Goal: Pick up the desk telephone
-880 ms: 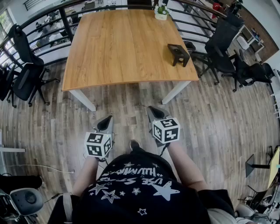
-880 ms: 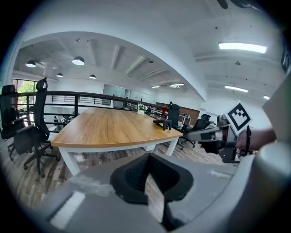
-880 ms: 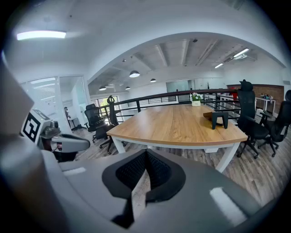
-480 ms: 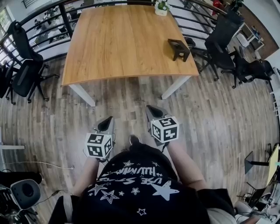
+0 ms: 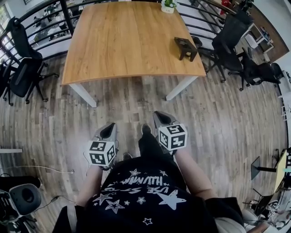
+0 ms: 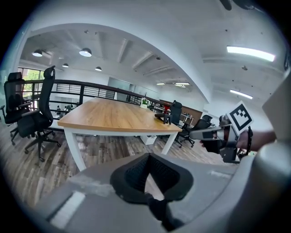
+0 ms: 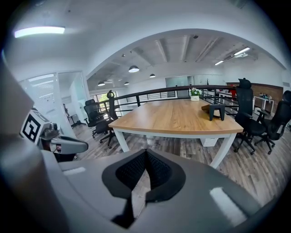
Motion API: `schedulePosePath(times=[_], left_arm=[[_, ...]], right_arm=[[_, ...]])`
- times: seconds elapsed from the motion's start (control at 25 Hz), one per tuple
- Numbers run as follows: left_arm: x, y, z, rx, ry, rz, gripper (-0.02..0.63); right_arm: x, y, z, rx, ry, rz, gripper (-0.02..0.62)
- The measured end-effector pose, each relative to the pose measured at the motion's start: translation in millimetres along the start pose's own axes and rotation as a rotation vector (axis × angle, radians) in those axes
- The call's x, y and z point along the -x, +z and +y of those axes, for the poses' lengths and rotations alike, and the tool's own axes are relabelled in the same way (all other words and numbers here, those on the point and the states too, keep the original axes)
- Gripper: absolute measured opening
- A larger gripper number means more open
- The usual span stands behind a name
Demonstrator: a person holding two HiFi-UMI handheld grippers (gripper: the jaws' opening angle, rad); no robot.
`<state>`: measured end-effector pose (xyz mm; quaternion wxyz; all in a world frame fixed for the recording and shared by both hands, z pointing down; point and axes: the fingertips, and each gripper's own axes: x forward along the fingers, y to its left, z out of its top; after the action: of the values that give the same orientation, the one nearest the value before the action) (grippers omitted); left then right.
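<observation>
The desk telephone (image 5: pixel 185 47) is a small black object near the right edge of the wooden table (image 5: pixel 122 45). It also shows far off in the left gripper view (image 6: pixel 162 117) and the right gripper view (image 7: pixel 217 109). My left gripper (image 5: pixel 107 132) and right gripper (image 5: pixel 161 119) are held side by side in front of the person's body, over the floor and short of the table. Both point forward and downward. In the left gripper view the jaws (image 6: pixel 148 157) are shut with nothing between them, and the right gripper (image 7: pixel 145 151) is likewise shut and empty.
Black office chairs stand left of the table (image 5: pixel 22 73) and right of it (image 5: pixel 232 45). A dark railing (image 5: pixel 68 18) runs behind the table, and a small potted plant (image 5: pixel 168 7) sits at its far edge. A grey round device (image 5: pixel 26 200) rests on the wooden floor at lower left.
The person has stepped forward, one foot now showing between the grippers. The table has come nearer in the head view. Both grippers stay shut and side by side.
</observation>
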<state>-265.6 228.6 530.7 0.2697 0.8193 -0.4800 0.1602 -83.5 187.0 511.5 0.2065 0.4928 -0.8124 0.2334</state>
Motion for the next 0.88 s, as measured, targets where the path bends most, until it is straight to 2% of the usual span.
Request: schedulePosePath(times=[0.16,0.36,0.56,0.88], left_arm=[[-19,7,-2,0.006,0.005,0.007,0.0],[-58,26,3,0.004,0.042,0.022,0.0],[-108,63,2,0.02,0.061,0.023,0.0],[-184,110,-10,0.005,0.089,0.058,-0.001]], right_arm=[[-13,2,-16,0.001,0.006,0.008,0.002],[-53,13,-39,-0.008,0.077,0.016,0.003],[-89,51,-86,-0.054,0.11,-0.004,0.002],[-129,88,-156,-0.06,0.168,0.024,0.003]])
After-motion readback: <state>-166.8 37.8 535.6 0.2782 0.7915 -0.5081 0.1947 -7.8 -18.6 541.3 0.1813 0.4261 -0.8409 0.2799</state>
